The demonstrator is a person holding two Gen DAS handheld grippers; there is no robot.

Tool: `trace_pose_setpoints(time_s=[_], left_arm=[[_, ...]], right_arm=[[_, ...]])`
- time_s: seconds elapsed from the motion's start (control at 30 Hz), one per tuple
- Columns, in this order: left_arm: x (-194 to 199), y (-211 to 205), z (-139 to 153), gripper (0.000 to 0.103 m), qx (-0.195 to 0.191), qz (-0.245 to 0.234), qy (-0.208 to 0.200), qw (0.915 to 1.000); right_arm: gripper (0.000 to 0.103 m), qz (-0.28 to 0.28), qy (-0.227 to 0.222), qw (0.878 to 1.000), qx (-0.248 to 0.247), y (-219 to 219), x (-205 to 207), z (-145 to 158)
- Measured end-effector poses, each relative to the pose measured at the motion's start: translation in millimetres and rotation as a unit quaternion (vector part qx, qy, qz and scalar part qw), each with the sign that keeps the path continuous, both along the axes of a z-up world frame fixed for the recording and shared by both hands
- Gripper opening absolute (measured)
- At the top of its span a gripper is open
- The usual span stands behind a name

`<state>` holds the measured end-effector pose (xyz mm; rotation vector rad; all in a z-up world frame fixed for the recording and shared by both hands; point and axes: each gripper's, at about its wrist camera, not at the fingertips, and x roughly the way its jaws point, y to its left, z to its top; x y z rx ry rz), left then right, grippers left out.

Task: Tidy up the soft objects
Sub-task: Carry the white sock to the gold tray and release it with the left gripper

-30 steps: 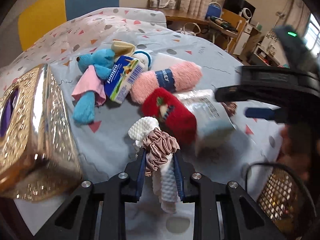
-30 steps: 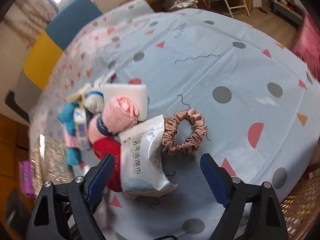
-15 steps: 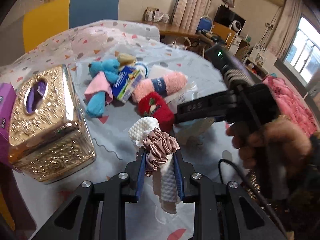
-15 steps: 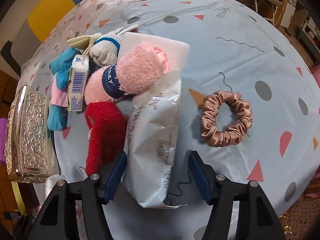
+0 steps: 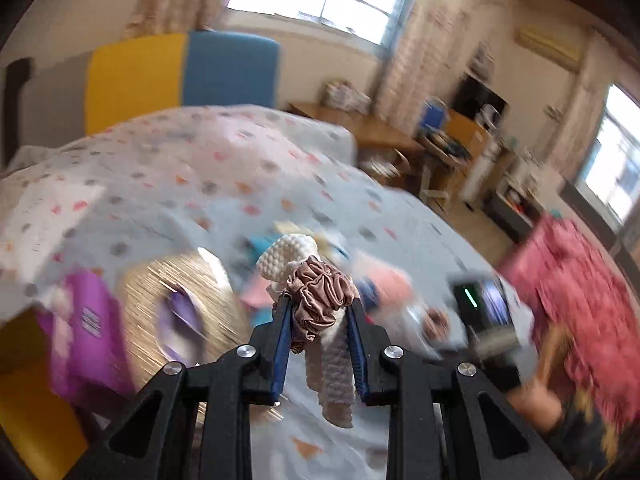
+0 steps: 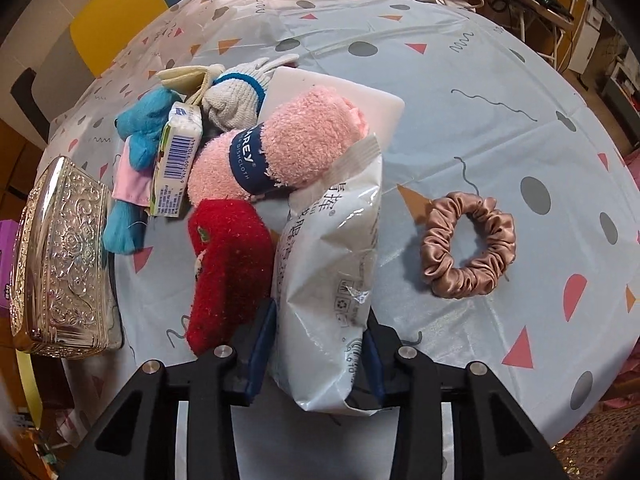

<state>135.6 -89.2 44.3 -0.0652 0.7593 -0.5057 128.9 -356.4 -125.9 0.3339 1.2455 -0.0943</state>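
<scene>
My left gripper (image 5: 320, 308) is shut on a brown satin scrunchie (image 5: 320, 298) and a white knobbly cloth (image 5: 334, 372), held above the table. My right gripper (image 6: 318, 320) is shut on a white plastic wet-wipe pack (image 6: 330, 276) that lies on the table. Beside the pack lie a red fuzzy sock (image 6: 228, 264), a pink rolled dishcloth (image 6: 276, 152), a blue plush toy (image 6: 140, 148), a tissue packet (image 6: 174, 164), a white sock (image 6: 236, 96) and a white pad (image 6: 360, 100). A second brown scrunchie (image 6: 468, 244) lies to the right.
A silver embossed tissue box (image 6: 60, 260) stands at the table's left edge, with a purple box (image 5: 80, 320) beside it. The table (image 6: 440, 80) has a light blue patterned cloth. A wicker basket (image 6: 592, 436) is at the lower right. A red blanket (image 5: 580, 280) lies beyond the table.
My left gripper has lifted and tilted upward with the scrunchie and cloth; its view is blurred. My right gripper has moved down and closed on the wipe pack.
</scene>
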Motion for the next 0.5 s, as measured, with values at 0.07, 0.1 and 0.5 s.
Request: trace_pose_setpoints(time_s=[0.07,0.1,0.5], left_arm=[[14.5,24.0,13.1,0.027,0.002,0.033,-0.014,0.9994],[23.2,43.0,20.7,0.027,0.003,0.058,-0.023,0.9980],[34.6,260.6,-58.4,0.027,-0.012,0.308,0.067,0.9488]], right_arm=[[0.039,0.002,-0.001,1.000,-0.003,4.5,0.3,-0.5],[0.039,0.003,-0.002,1.000,-0.004,7.3,-0.4,-0.2],[0.031,0.024,0.003,1.000,-0.012,28.3,-0.3,-4.1]])
